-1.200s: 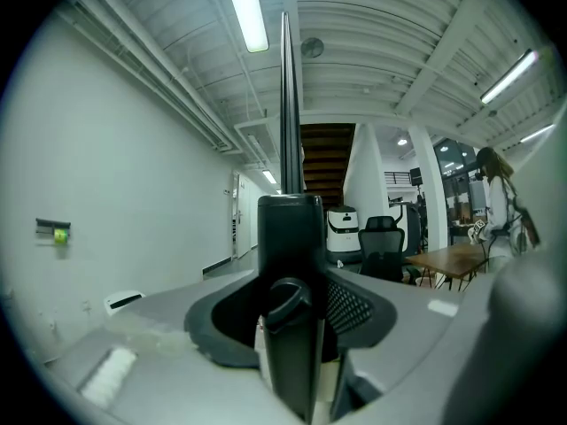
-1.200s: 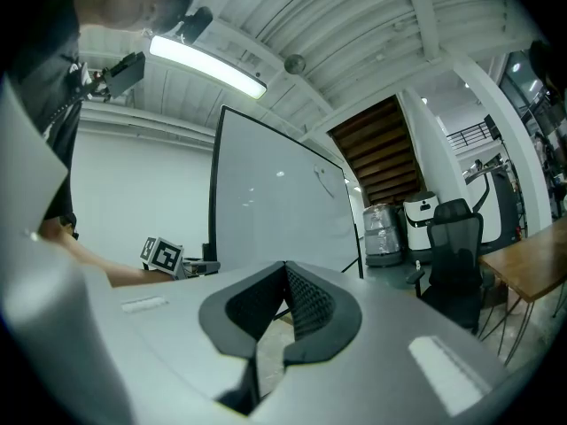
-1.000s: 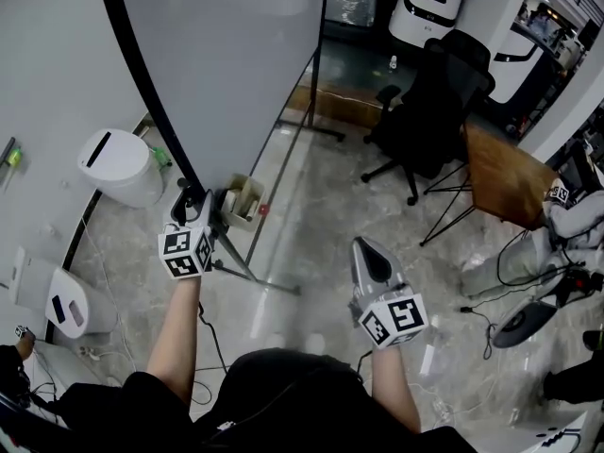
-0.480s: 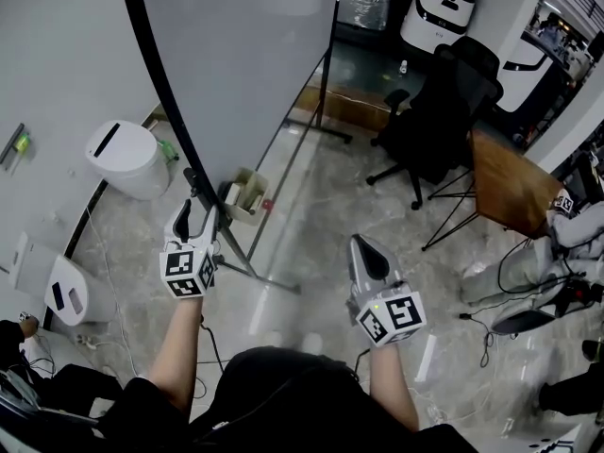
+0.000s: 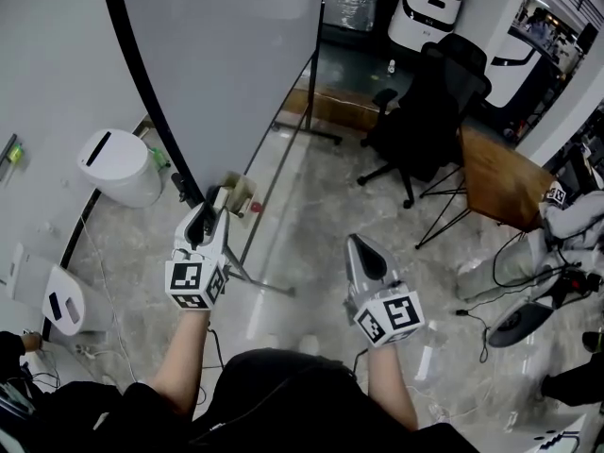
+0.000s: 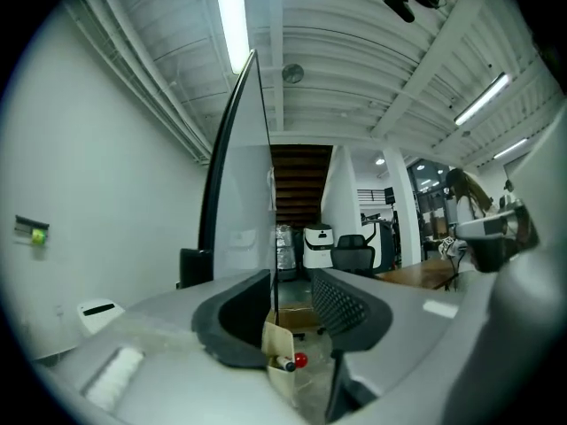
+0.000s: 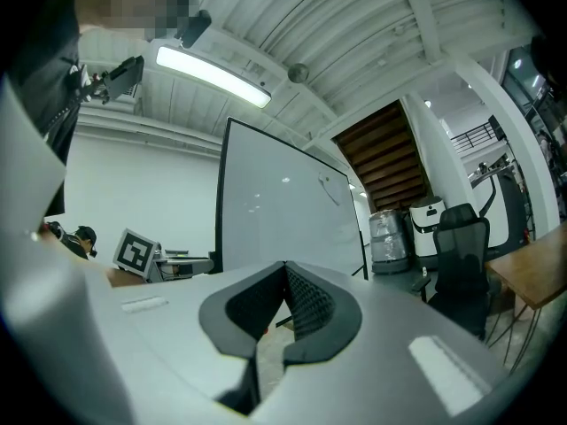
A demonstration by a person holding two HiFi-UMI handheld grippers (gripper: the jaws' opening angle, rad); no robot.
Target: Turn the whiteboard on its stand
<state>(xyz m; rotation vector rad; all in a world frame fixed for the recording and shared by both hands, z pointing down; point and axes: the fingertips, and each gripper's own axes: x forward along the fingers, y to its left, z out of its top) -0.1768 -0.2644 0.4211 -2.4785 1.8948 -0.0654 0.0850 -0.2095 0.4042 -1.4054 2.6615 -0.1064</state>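
Observation:
The whiteboard [image 5: 226,55] stands tall on its metal stand [image 5: 257,279], black frame edge towards me. In the left gripper view the whiteboard [image 6: 237,175] shows almost edge-on. My left gripper [image 5: 209,208] hangs just short of the board's lower corner, apart from it. Its jaws are closing, with a gap still between them; only a small cardboard marker box [image 6: 283,357] farther off shows through the gap of the left gripper [image 6: 291,295]. My right gripper [image 5: 360,243] is shut and empty, to the right of the stand. In its own view the right gripper [image 7: 285,277] points at the whiteboard [image 7: 283,211].
A white bin [image 5: 118,166] and a white device [image 5: 57,300] sit on the floor at left. A black office chair [image 5: 425,111] and a wooden table [image 5: 500,177] stand at right, with cables and gear beyond. The cardboard box [image 5: 238,194] hangs by the stand.
My left gripper has drawn back from the board's lower corner, towards me and a little right, and its jaws have narrowed. The right gripper has barely moved.

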